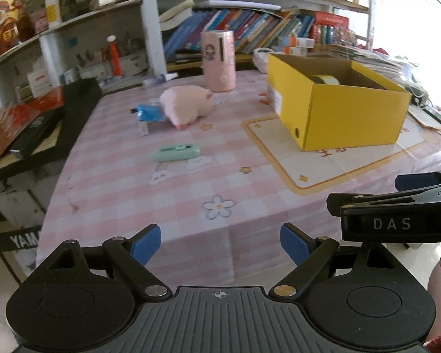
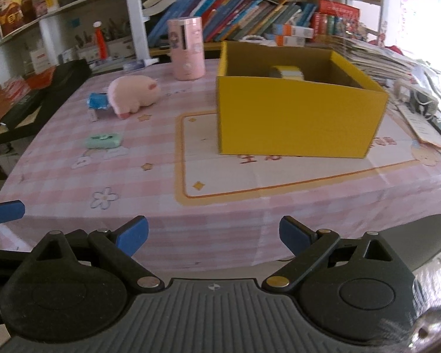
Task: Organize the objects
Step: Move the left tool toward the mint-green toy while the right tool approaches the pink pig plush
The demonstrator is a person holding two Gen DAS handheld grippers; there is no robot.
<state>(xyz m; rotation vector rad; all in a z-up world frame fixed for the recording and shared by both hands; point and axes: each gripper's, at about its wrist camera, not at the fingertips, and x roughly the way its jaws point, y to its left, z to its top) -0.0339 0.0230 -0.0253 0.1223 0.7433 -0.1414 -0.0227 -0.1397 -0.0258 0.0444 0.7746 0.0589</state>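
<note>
Counter (image 2: 220,211) stock, both grippers empty
Left gripper (image 1: 220,245) and right gripper (image 2: 213,236): jaws wide open, at near edge. Left to right: blue packet (image 2: 97,101), green case (image 2: 103,140), pig (image 2: 132,92), pink tumbler (image 2: 186,48), yellow box (image 2: 297,120) holding tape roll (image 2: 288,73).

Yellow box (image 2: 300,123): wall hides lower tape roll (image 2: 288,73) | shelf books (image 2: 235,17): titles blurred, illegible

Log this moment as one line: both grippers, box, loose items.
left gripper: open, empty | right gripper: open, empty | yellow box: tape roll inside | pink pig plush, green case: on table
</note>
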